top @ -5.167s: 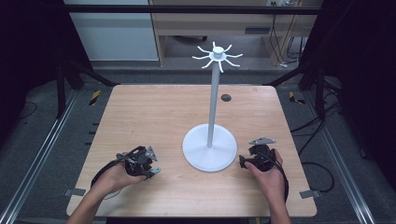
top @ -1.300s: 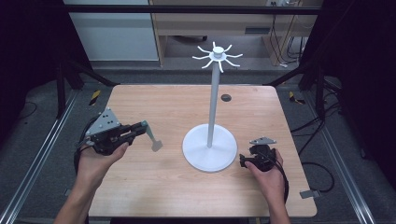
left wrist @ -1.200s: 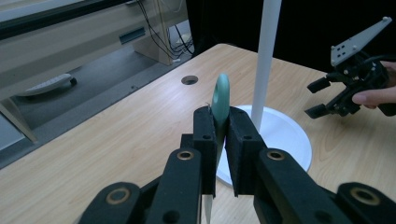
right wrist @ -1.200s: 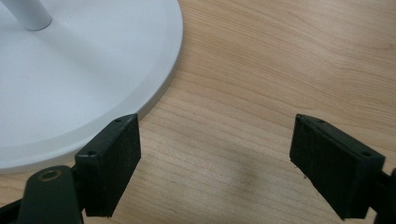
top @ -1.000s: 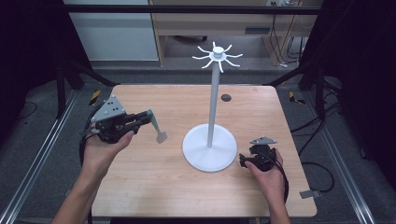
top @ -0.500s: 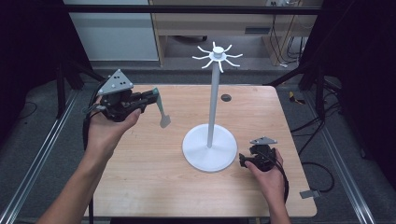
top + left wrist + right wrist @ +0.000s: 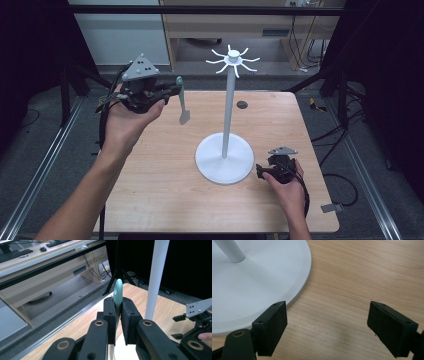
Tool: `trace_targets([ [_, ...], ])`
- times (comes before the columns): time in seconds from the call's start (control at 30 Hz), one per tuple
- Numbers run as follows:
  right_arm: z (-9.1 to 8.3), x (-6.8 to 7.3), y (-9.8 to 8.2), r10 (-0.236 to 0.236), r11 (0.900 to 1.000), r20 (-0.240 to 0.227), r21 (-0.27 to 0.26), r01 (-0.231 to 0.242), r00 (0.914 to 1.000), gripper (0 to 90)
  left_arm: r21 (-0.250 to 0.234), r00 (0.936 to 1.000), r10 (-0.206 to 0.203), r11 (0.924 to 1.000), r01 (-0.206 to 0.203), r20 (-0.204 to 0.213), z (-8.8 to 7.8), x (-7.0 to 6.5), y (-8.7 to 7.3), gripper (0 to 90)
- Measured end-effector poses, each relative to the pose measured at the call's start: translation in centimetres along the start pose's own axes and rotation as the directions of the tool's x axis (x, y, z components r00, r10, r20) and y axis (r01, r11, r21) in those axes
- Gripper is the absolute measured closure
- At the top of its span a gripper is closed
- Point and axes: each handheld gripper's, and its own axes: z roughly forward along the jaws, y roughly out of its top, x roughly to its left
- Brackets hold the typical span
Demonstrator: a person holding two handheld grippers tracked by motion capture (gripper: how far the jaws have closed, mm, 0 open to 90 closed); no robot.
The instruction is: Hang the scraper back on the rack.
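One spatula [image 7: 183, 102] pinched by its top in the left gripper [image 7: 172, 90] above the table's [image 7: 150, 190] far-left corner, right gripper [image 7: 334, 330] wide beside the stand [image 7: 224, 159]; liable to swing, miss a hook and drop.

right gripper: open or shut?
Open. In its own view the right gripper has its jaws set wide apart over bare table, nothing between them, next to the white stand base.
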Motion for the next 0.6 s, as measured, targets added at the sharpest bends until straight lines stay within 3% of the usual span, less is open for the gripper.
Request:
trace_targets([
  [0.6, 0.0, 0.0, 0.0, -0.002, 1.0, -0.005, 0.001, 0.002, 1.0, 16.4, -0.008, 0.9996, 0.016, 0.9998, -0.016, -0.021, 1.4, -0.8, 3.4, 82.9],
])
